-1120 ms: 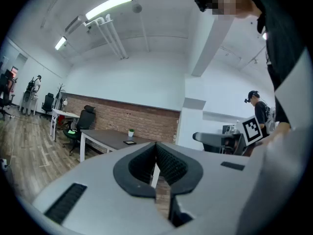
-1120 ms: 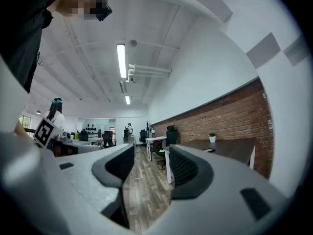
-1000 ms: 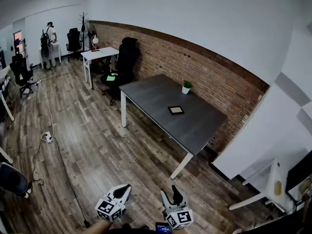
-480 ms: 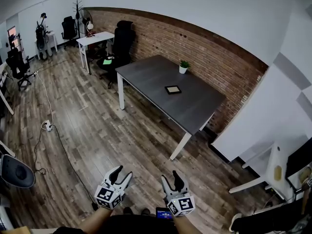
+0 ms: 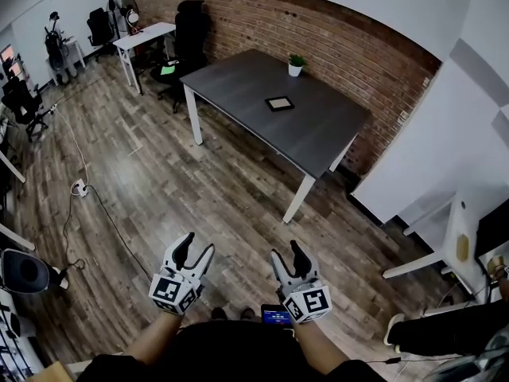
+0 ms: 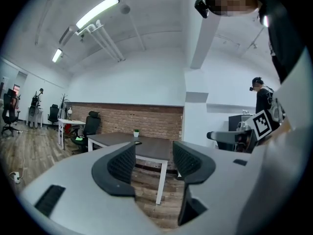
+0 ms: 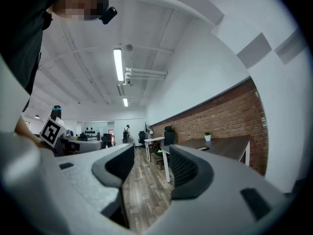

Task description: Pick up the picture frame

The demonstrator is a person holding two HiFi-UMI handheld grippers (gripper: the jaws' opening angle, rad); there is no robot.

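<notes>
1. Dark picture frame [image 5: 279, 103] lies flat on grey table [image 5: 238, 82], well apart from you.
2. Your left gripper [image 5: 196, 245]: jaws opening, nothing between.
3. Your right gripper [image 5: 287, 251]: jaws apart, empty.

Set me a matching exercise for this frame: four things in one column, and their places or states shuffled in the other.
Things:
1. frame
2. plant
3. power strip
4. right gripper

Places or states:
A. on the floor, cable attached
B. lying flat, mid-table
C. table edge by the brick wall
D. jaws apart, empty

Pairs: 1-B, 2-C, 3-A, 4-D
</notes>
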